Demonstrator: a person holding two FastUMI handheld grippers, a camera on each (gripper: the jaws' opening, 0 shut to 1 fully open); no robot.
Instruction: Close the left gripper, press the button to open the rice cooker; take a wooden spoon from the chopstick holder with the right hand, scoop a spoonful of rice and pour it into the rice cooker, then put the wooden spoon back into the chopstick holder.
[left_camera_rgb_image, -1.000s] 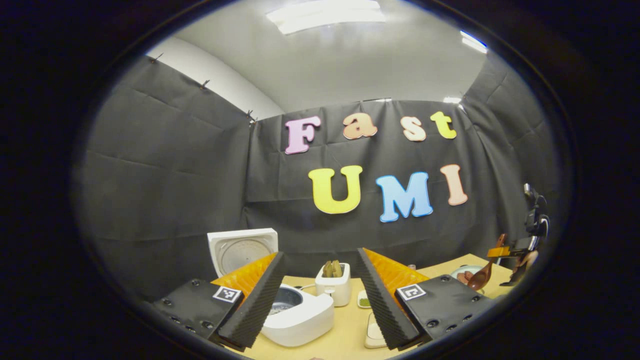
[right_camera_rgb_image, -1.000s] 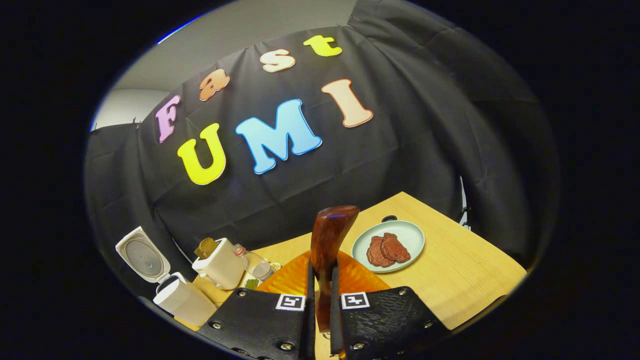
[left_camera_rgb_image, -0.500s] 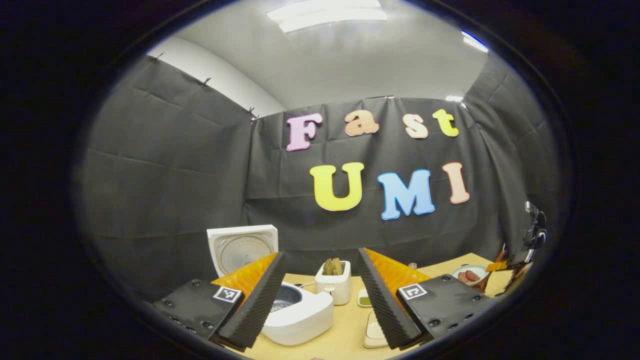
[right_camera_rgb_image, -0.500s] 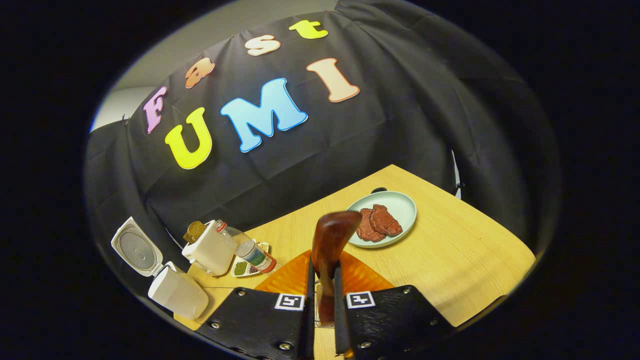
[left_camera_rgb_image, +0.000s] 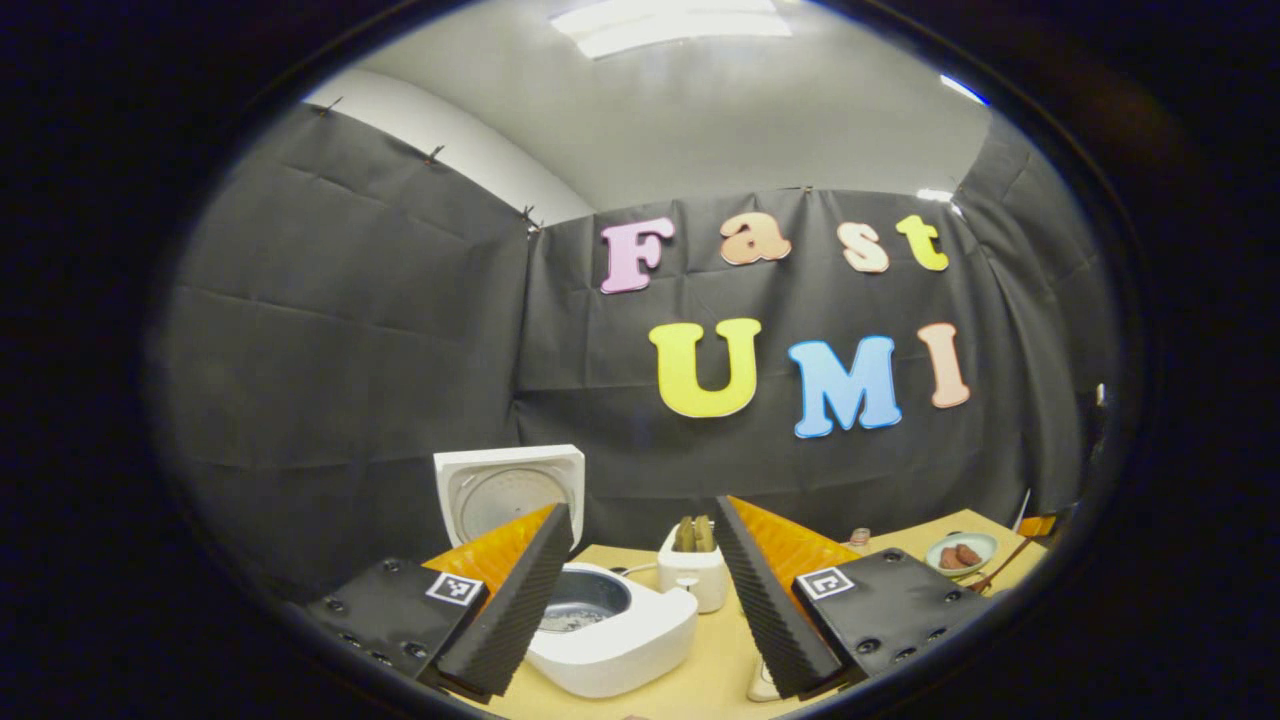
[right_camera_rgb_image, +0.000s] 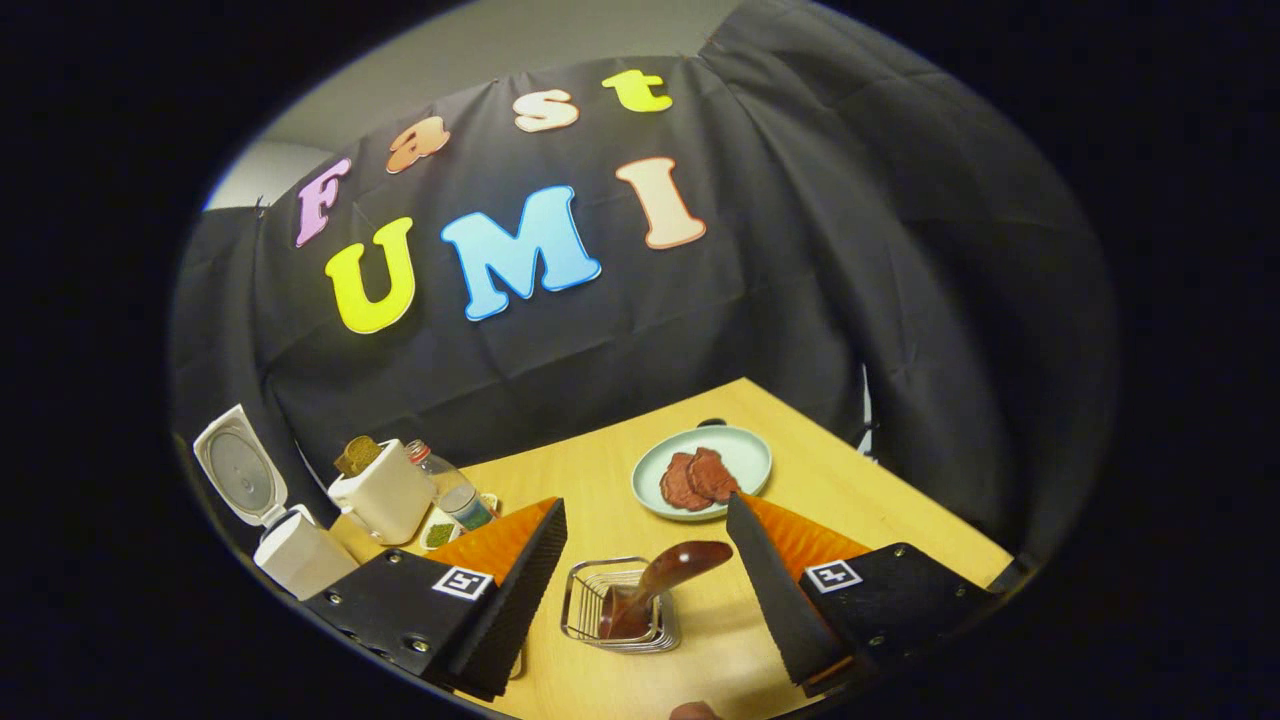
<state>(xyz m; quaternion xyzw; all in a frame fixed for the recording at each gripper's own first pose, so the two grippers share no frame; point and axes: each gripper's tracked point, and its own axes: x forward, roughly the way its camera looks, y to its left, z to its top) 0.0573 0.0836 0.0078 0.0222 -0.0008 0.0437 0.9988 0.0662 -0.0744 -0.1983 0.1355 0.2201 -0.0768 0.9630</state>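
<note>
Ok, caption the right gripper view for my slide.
Open right tongs above the wooden spoon resting in the wire chopstick holder.

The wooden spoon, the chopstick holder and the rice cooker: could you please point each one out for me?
wooden spoon (right_camera_rgb_image: 680, 566): right gripper view, on its bowl, sticking up out of the holder.
chopstick holder (right_camera_rgb_image: 584, 612): right gripper view, on its wire wall.
rice cooker (left_camera_rgb_image: 640, 640): left gripper view, on the white body's front.
</note>
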